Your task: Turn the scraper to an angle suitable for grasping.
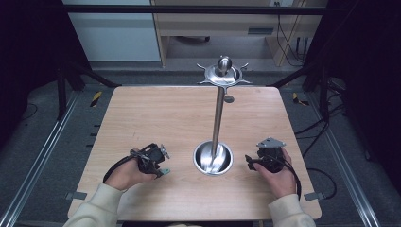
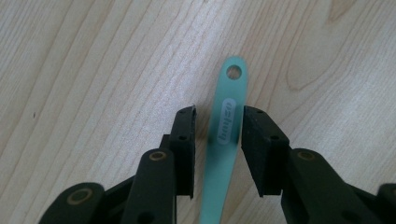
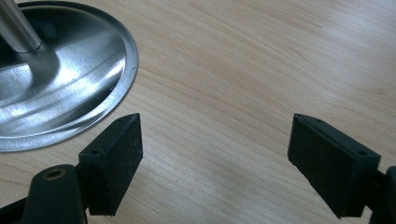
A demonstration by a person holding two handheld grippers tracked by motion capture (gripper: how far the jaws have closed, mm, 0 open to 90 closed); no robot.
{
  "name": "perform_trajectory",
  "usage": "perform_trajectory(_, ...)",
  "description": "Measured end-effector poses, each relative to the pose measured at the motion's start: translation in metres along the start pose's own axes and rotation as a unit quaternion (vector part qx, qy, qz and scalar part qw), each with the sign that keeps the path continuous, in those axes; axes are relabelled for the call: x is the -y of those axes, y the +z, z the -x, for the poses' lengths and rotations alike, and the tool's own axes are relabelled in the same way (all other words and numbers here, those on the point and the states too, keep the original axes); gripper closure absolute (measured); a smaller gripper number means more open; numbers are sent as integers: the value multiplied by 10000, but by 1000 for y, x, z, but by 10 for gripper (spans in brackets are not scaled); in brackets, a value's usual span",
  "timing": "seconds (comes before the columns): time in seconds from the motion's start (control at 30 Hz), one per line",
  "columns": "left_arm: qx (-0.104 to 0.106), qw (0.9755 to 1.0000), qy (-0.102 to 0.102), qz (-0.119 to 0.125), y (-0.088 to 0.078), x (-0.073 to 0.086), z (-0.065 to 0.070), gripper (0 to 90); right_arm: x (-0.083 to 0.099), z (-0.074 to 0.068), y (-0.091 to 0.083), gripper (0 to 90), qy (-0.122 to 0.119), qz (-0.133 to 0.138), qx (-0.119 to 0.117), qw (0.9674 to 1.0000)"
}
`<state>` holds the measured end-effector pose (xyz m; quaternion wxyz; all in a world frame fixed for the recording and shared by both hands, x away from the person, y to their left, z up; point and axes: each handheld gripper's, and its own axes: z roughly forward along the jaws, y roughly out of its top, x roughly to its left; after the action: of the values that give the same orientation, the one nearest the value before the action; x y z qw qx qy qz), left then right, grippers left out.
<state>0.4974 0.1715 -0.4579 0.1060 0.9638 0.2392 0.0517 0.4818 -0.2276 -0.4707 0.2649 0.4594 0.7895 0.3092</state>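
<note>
So the left claw [image 2: 218, 123] is sitting low over the table [image 1: 156, 113] with its two black jaws parted a bit, one on each side of a thin mint-green plastic handle [image 2: 224, 140]. There's a small gap on both sides, so it straddles the handle but isn't pinching it. The handle's long axis runs along the claw's own line, from 6 o'clock up to 12 in the left gripper view. It ends in a rounded tip with a hanging hole just past the jaw tips. What's on its other end I can't tell; it runs out of the bottom of that view.

From the high view, the left claw [image 1: 158, 161] is at about 9 o'clock from the round base of the shiny steel stand [image 1: 213, 158], near it but apart. The pole rises to a hooked disc at the top, toward the far edge.

The right claw [image 3: 215, 163] is spread wide with nothing between the jaws, just bare wood. It sits at roughly 3 o'clock of the base [image 3: 60, 74].

My guess: the left hand is clearly the nearer one, and a straight squeeze would do it. There's plenty of open table all around, and the near edge is well clear.
</note>
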Motion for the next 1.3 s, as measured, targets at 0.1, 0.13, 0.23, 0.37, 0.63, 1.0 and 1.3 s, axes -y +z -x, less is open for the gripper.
perform_trajectory(0.1, 26, 10000, 26, -53, 1, -1, 0, 666, 0, 0, 0, 182, -5, 11, 4, 10000)
perform_trajectory(0.13, 26, 10000, 26, -53, 1, -1, 0, 667, 0, 0, 0, 182, -4, 1, 3, 10000)
perform_trajectory(0.23, 41, 9999, 40, -87, 3, -1, 0, 668, 0, 0, 0, 182, -1, 2, -2, 10000)
perform_trajectory(0.37, 94, 9998, 89, -148, 5, -2, 0, 697, 0, 0, 0, 182, -3, 9, -3, 10000)
perform_trajectory(0.63, 81, 9996, 166, -202, 4, -4, 2, 730, 0, 1, 0, 183, 1, 22, 4, 10000)
perform_trajectory(1.0, -67, 9981, -90, 606, -38, 3, -2, 738, 1, 1, 0, 183, 3, 8, 10, 10000)
perform_trajectory(1.3, -276, 9855, -307, 1646, -96, 7, -1, 741, 0, 0, 1, 177, 32, -26, -18, 10000)
